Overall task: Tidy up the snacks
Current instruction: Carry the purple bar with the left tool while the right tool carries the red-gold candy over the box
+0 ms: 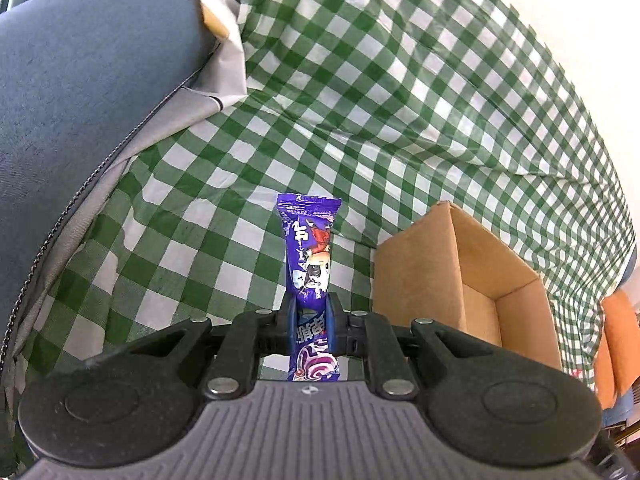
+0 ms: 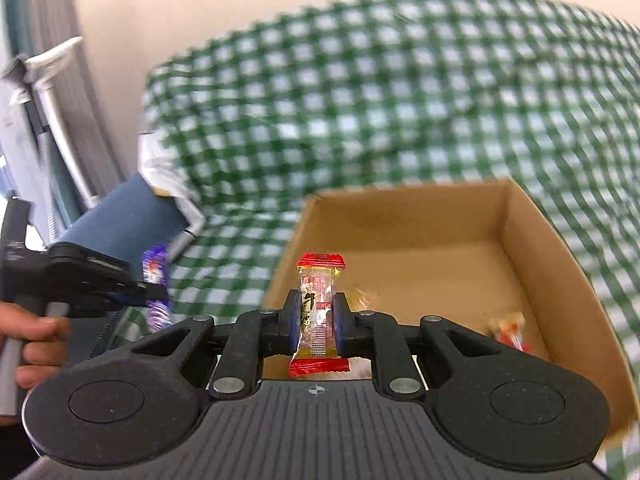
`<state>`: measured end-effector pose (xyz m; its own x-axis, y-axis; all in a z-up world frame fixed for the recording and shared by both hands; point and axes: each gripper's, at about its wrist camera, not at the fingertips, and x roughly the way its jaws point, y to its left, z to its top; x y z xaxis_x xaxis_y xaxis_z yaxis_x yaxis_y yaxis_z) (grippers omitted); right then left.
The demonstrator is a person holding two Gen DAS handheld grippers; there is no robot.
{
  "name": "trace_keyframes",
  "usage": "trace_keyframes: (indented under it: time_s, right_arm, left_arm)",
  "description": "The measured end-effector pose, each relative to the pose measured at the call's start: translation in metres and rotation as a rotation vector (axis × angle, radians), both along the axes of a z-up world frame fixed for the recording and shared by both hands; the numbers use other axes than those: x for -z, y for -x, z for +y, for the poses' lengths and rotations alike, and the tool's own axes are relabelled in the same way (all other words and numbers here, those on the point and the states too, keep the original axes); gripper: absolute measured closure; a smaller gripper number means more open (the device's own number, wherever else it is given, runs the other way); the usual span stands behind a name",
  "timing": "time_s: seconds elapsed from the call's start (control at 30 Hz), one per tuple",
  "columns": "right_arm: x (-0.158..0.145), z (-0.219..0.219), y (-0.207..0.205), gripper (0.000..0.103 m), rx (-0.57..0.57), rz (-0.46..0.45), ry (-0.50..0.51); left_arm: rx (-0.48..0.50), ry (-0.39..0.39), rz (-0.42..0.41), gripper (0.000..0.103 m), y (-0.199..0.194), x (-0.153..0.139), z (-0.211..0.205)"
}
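My left gripper (image 1: 311, 314) is shut on a purple snack packet (image 1: 310, 252), which stands upright between the blue pads above the green checked cloth (image 1: 400, 100). An open cardboard box (image 1: 424, 272) sits just right of it. In the right wrist view my right gripper (image 2: 317, 316) is shut on a clear snack packet with red ends (image 2: 319, 304), held over the near left part of the cardboard box (image 2: 532, 248). A red-and-orange snack (image 2: 510, 330) lies inside the box at the right. The left gripper (image 2: 154, 294) with its purple packet (image 2: 156, 280) shows at the left, held by a hand (image 2: 36, 344).
A blue-grey cushioned seat (image 1: 88, 80) with a zip borders the cloth on the left. A white folded sheet (image 1: 224, 32) lies at its top edge. Something orange (image 1: 620, 344) sits beyond the cloth's right edge. A grey metal frame (image 2: 60, 120) stands at the far left.
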<state>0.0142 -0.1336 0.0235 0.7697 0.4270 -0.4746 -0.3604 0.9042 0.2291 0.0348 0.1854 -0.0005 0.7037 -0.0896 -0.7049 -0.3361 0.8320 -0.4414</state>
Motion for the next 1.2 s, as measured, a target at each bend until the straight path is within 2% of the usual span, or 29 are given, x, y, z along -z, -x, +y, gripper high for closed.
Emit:
trace_keyframes:
  time_s: [0.07, 0.13, 0.43, 0.77, 1.2]
  right_arm:
    - [-0.007, -0.006, 0.005, 0.086, 0.005, -0.040, -0.041]
    - [-0.008, -0.008, 0.010, 0.086, 0.013, -0.073, -0.011]
    - [-0.008, -0.028, 0.016, 0.086, 0.063, -0.103, 0.037]
    - [-0.009, -0.050, 0.018, 0.086, 0.139, -0.119, 0.007]
    - [-0.008, -0.042, 0.015, 0.086, 0.183, -0.169, 0.047]
  left_arm:
    - [0.007, -0.012, -0.004, 0.088, -0.001, -0.001, -0.004]
    - [0.014, -0.028, -0.012, 0.088, -0.002, -0.003, -0.009]
    - [0.037, -0.075, -0.047, 0.088, -0.005, -0.010, -0.018]
    - [0.088, -0.100, -0.172, 0.088, -0.002, -0.027, -0.035]
    - [0.184, -0.109, -0.332, 0.088, 0.005, -0.044, -0.060]
